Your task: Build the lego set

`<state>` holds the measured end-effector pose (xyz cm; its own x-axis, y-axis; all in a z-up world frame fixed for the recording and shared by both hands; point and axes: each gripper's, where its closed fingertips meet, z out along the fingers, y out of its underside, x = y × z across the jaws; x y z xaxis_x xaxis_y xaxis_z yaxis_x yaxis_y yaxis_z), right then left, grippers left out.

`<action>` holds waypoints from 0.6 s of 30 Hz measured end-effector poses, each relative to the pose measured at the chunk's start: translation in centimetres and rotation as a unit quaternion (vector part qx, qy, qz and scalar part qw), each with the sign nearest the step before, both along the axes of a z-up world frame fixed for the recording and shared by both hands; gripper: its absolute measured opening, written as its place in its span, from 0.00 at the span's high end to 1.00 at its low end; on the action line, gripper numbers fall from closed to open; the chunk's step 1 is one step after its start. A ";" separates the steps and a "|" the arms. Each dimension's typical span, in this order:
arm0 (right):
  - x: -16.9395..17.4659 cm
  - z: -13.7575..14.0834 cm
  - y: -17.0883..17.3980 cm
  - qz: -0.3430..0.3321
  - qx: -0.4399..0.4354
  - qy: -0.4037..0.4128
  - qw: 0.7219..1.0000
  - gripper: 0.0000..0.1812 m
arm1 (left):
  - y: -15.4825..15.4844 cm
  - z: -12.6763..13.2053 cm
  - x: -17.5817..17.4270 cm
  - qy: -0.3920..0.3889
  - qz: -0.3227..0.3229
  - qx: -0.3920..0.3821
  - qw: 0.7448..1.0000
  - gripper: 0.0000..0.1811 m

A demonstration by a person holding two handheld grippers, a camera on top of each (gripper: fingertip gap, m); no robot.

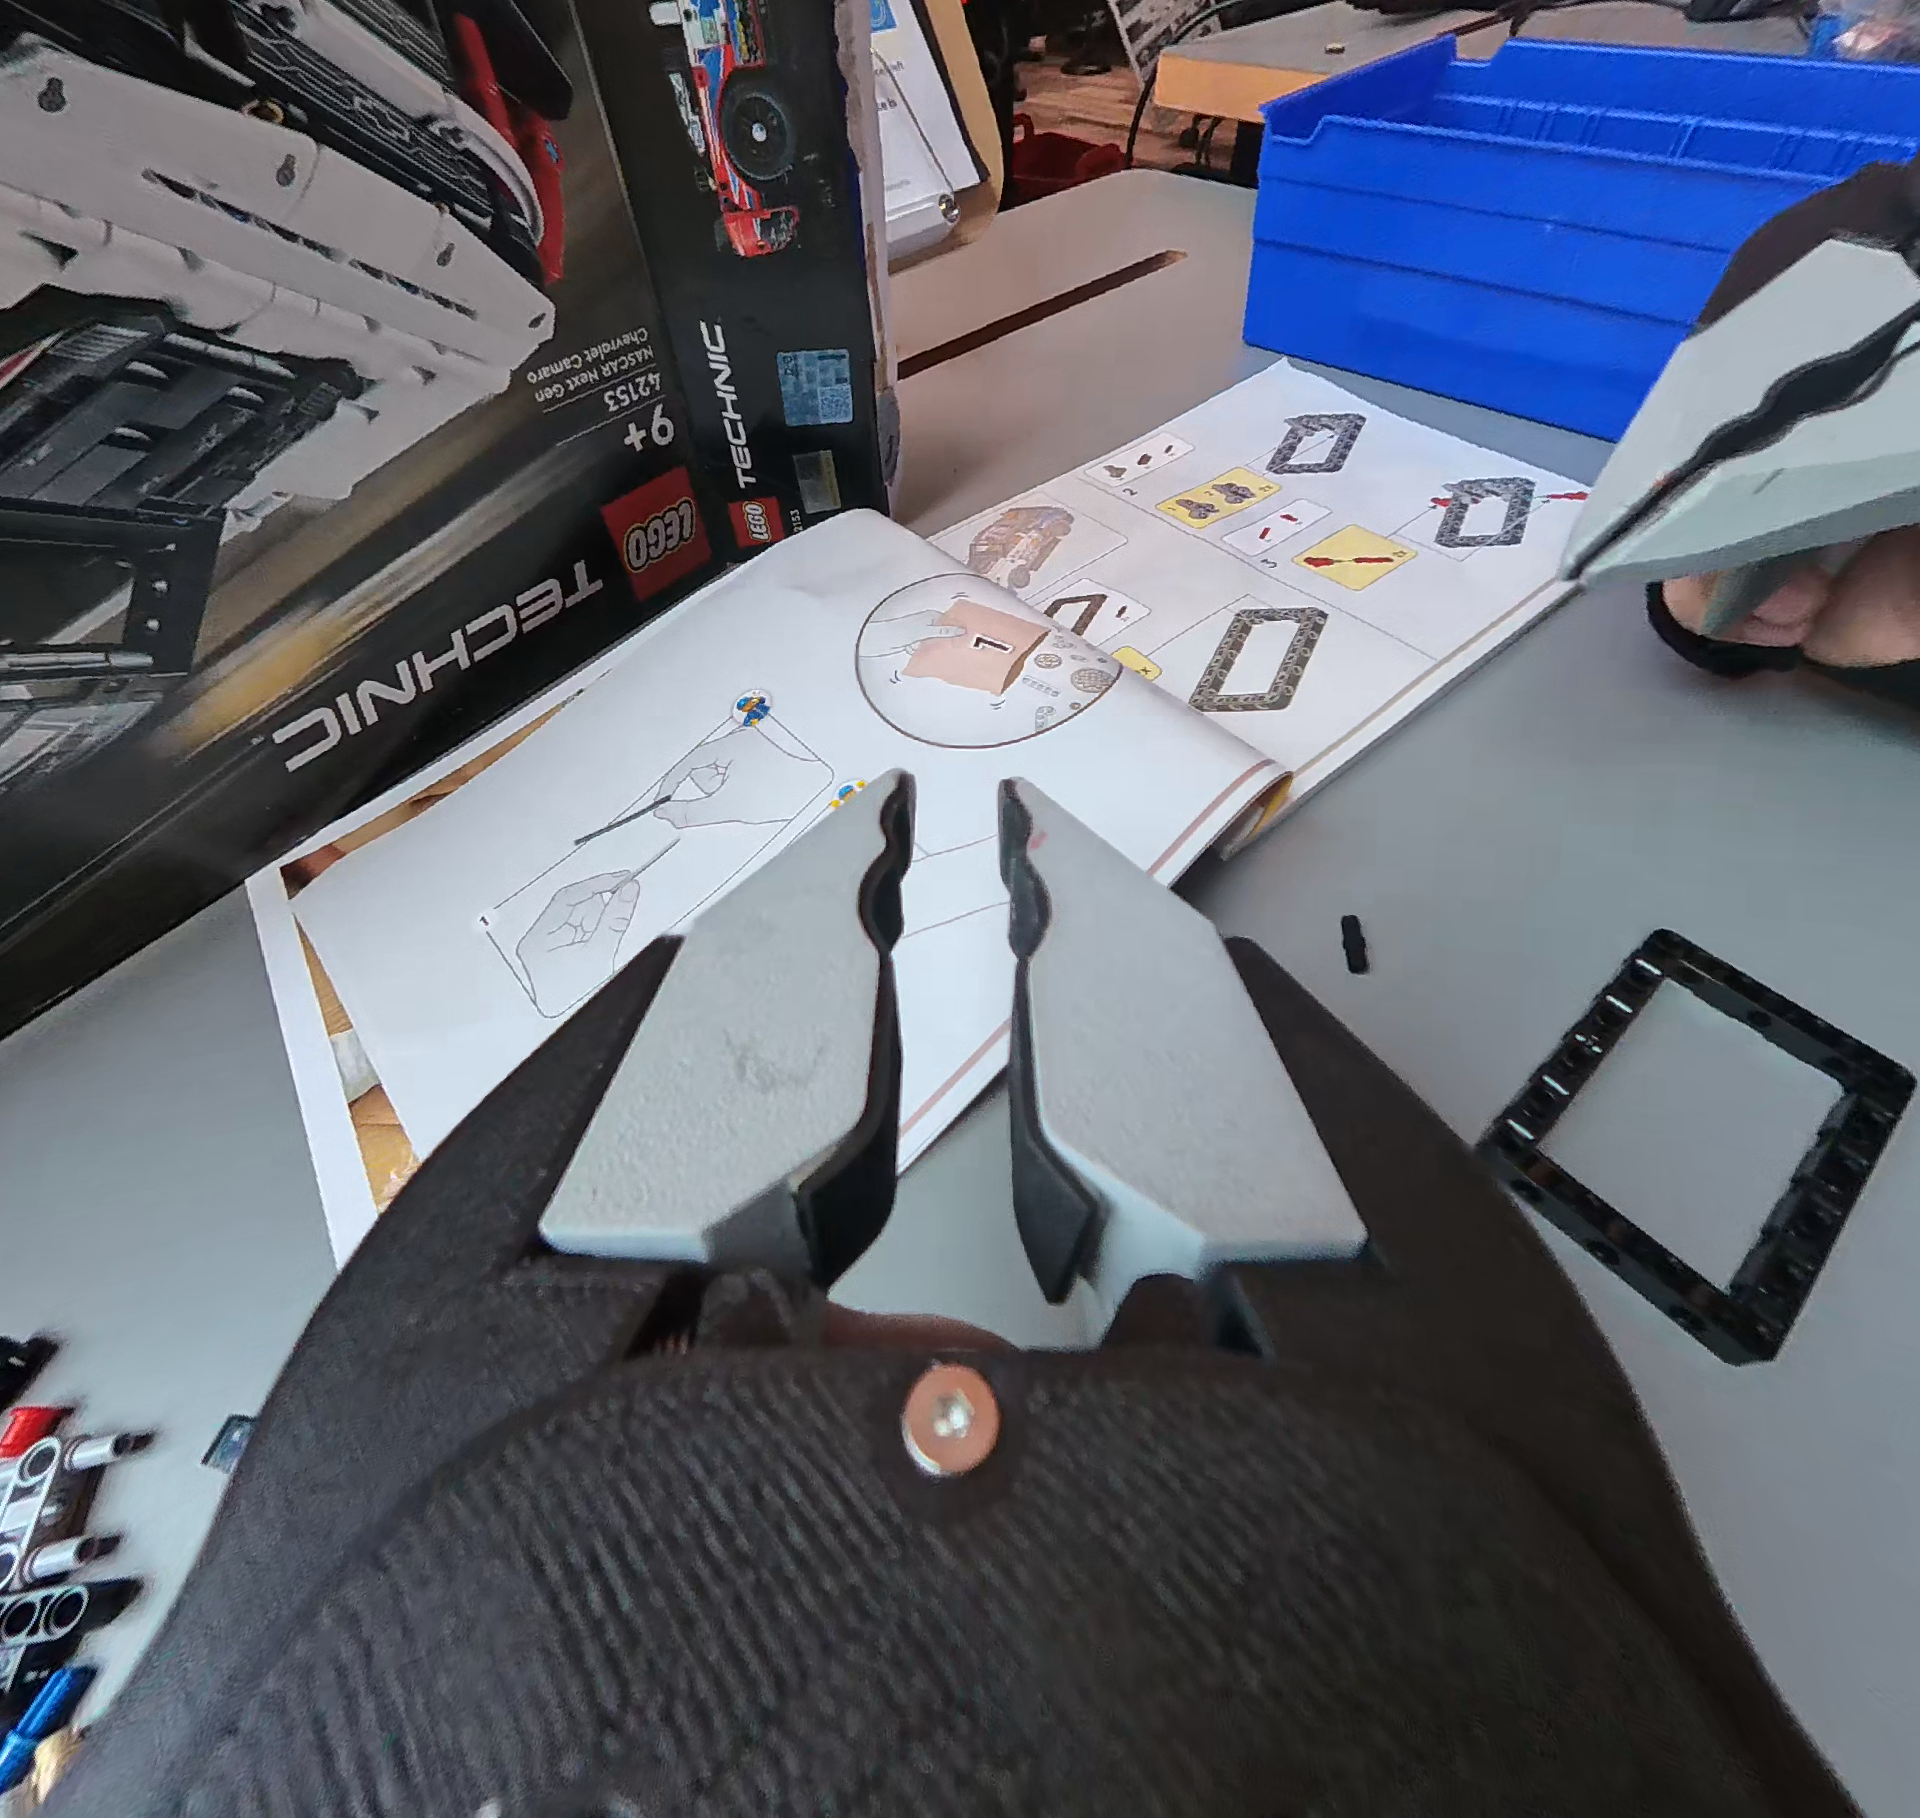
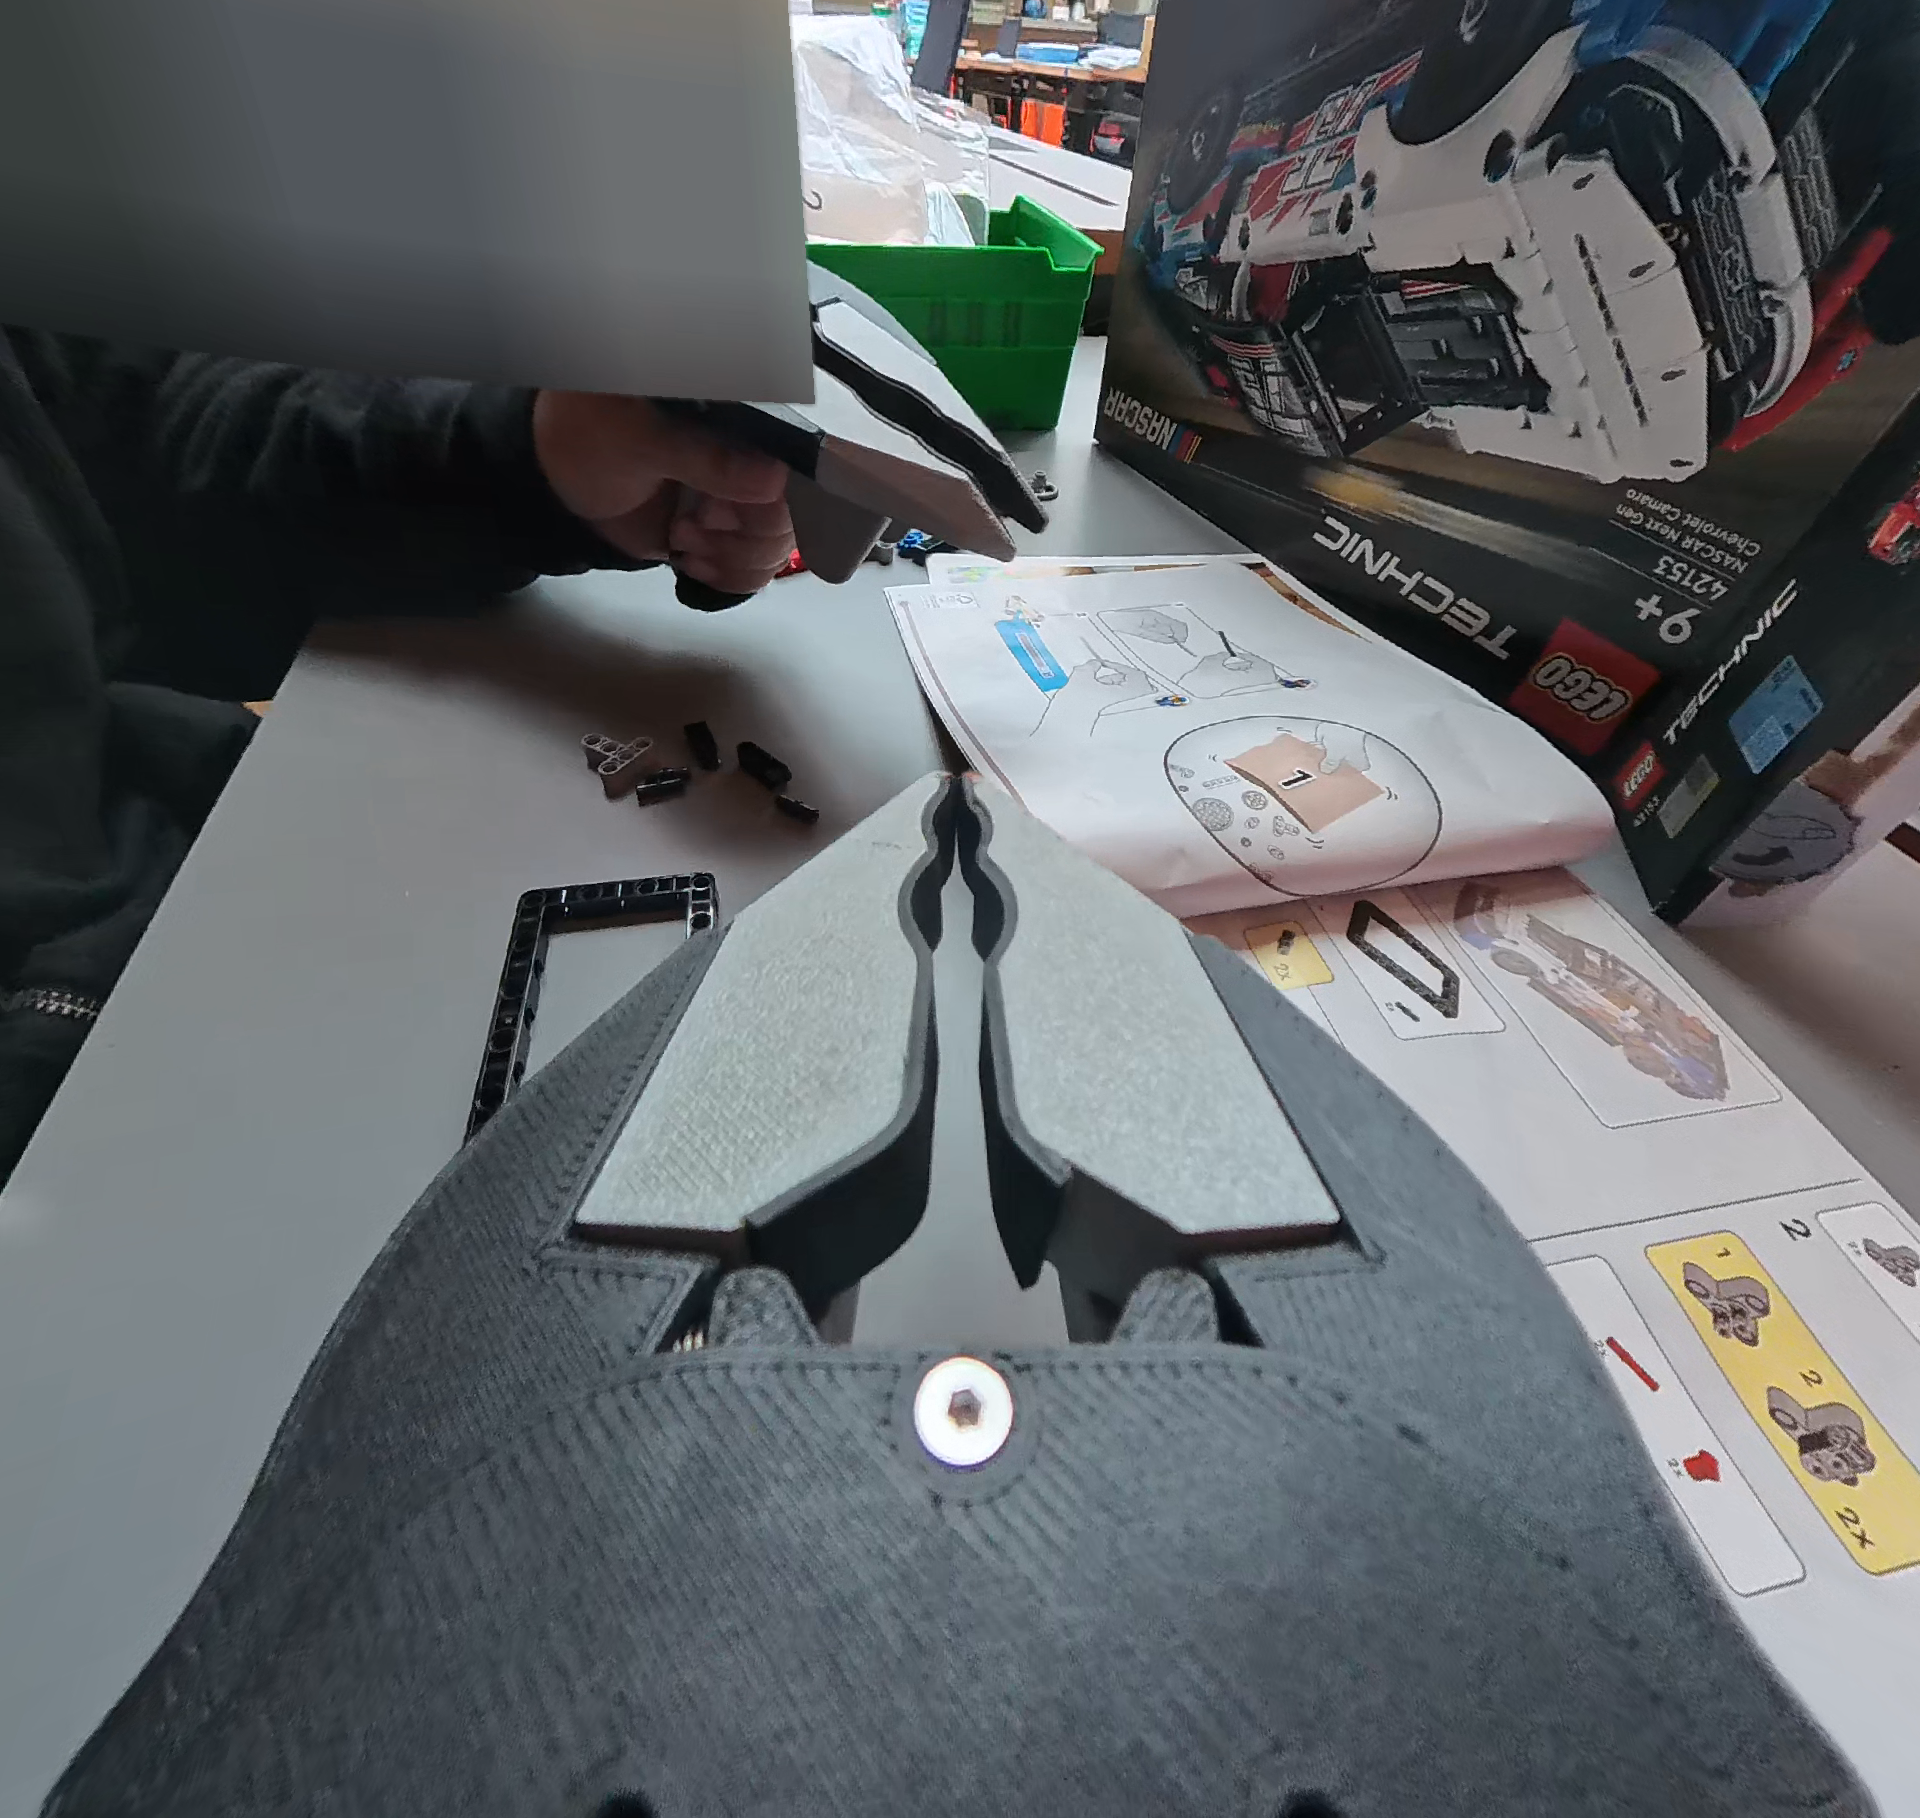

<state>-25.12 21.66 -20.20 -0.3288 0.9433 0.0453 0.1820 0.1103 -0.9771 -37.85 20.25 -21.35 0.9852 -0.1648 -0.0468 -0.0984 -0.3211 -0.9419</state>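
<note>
Progress: early; black rectangular frame (image 1: 1704, 1140) bare, right of frame.
Remaining: loose black pins (image 2: 717, 769) unfitted.
Left hand-held gripper (image 1: 956, 812): fingers apart, empty.
Right hand-held gripper (image 2: 956, 794): tips together, empty.

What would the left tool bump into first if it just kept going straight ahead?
Probably the open instruction booklet: the left tool points down across its pages. Beyond that stands the set's box. Depth is hard to judge here.
</note>
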 end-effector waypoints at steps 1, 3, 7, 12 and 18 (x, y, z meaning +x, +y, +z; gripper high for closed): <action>0.0 0.1 0.0 0.000 -0.002 0.001 1.000 1.00 | 0.0 0.0 0.1 0.000 -0.002 -0.001 1.000 0.93; 0.0 0.1 0.1 0.001 -0.004 0.002 1.000 1.00 | -0.1 0.2 0.3 0.000 -0.005 0.001 1.000 0.93; -0.1 -0.1 0.1 0.002 -0.006 -0.002 1.000 1.00 | -0.1 0.5 -0.1 0.000 -0.001 0.007 1.000 0.93; -0.2 -0.3 0.2 0.001 -0.006 -0.005 1.000 1.00 | -0.2 0.6 -0.2 -0.018 0.001 0.007 1.000 0.93; -0.1 -0.2 0.3 -0.004 -0.001 -0.003 1.000 1.00 | -0.1 0.2 -0.2 -0.010 0.002 0.002 1.000 0.93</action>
<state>-25.19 21.97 -20.35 -0.3221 0.9458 0.0417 0.1894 0.1076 -0.9760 -38.08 20.14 -21.13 0.9868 -0.1598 -0.0268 -0.0771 -0.3177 -0.9451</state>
